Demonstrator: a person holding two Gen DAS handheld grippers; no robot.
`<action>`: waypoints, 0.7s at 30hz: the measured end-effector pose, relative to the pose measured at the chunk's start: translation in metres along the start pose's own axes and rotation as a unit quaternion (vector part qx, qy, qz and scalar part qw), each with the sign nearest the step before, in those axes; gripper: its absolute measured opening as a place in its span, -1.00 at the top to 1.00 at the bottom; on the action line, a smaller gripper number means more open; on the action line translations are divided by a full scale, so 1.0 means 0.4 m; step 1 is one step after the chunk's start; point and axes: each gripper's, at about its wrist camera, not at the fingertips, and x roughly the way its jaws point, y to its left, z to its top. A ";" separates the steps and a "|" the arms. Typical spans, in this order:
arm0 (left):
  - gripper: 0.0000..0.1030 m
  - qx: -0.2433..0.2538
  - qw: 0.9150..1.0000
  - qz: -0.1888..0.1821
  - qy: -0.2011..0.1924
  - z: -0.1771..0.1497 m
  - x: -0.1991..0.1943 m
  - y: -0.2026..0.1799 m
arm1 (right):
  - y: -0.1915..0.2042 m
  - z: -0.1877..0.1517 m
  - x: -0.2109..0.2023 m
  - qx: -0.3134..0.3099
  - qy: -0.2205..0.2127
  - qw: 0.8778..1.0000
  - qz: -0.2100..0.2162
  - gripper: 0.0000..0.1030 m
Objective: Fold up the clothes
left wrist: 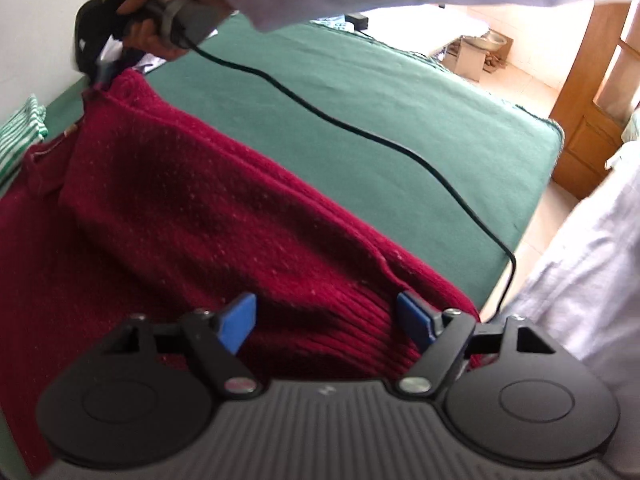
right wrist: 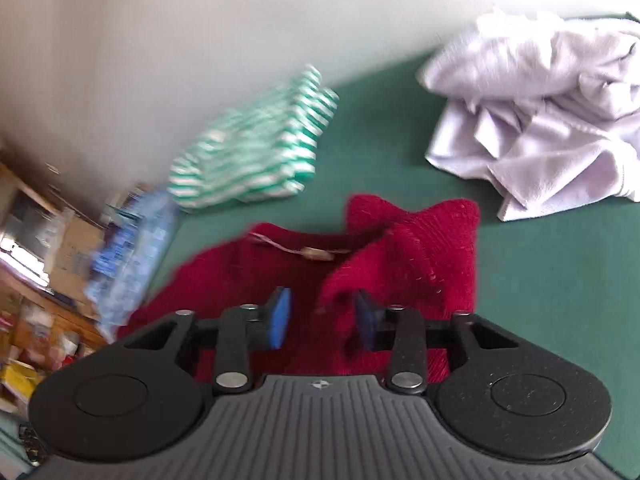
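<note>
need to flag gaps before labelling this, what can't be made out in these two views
- Right wrist view: whether the right claw actually presses on the red sweater fold between its pads; motion blur.
- Right wrist view: the blue patterned item at left, blurred beyond naming.
- Left wrist view: the striped garment, cut off by the left edge.
- Left wrist view: the sweater's near hem, hidden under the left claw body.

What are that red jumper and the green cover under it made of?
Red jumper: looks like a chunky wool or acrylic knit, matt and fuzzy, with visible ribbing at its hem and pale flecks. Green cover: seems a smooth, matt woven cloth, possibly cotton or felt-like; hard to say.
</note>
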 end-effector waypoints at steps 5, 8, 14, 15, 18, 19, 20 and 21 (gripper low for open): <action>-0.47 0.000 1.000 -0.017 0.010 -0.001 -0.001 0.015 | -0.025 -0.019 -0.076 -0.029 -0.057 0.998 -0.031 0.92; -0.44 0.010 1.000 -0.021 0.015 0.005 -0.001 0.012 | -0.082 -0.041 -0.044 -0.019 -0.036 0.998 -0.041 0.90; -0.44 0.023 0.999 -0.034 0.020 0.011 0.001 0.015 | -0.114 -0.089 -0.143 0.019 -0.061 0.997 0.032 0.30; -0.45 0.021 0.999 -0.036 0.019 0.010 0.002 0.017 | -0.109 -0.104 -0.169 0.014 -0.052 0.997 0.055 0.29; -0.48 0.021 0.999 -0.036 0.018 0.009 0.005 0.017 | -0.089 -0.186 -0.207 -0.004 0.008 0.995 0.099 0.26; -0.50 0.021 0.999 -0.036 0.017 0.010 0.006 0.017 | -0.083 -0.215 -0.206 -0.011 0.023 0.995 0.094 0.26; -0.51 0.022 0.999 -0.036 0.018 0.010 0.006 0.017 | -0.074 -0.239 -0.203 -0.019 0.034 0.996 0.085 0.29; -0.52 0.024 0.999 -0.036 0.019 0.009 0.006 0.017 | -0.065 -0.265 -0.199 -0.028 0.039 0.996 0.081 0.36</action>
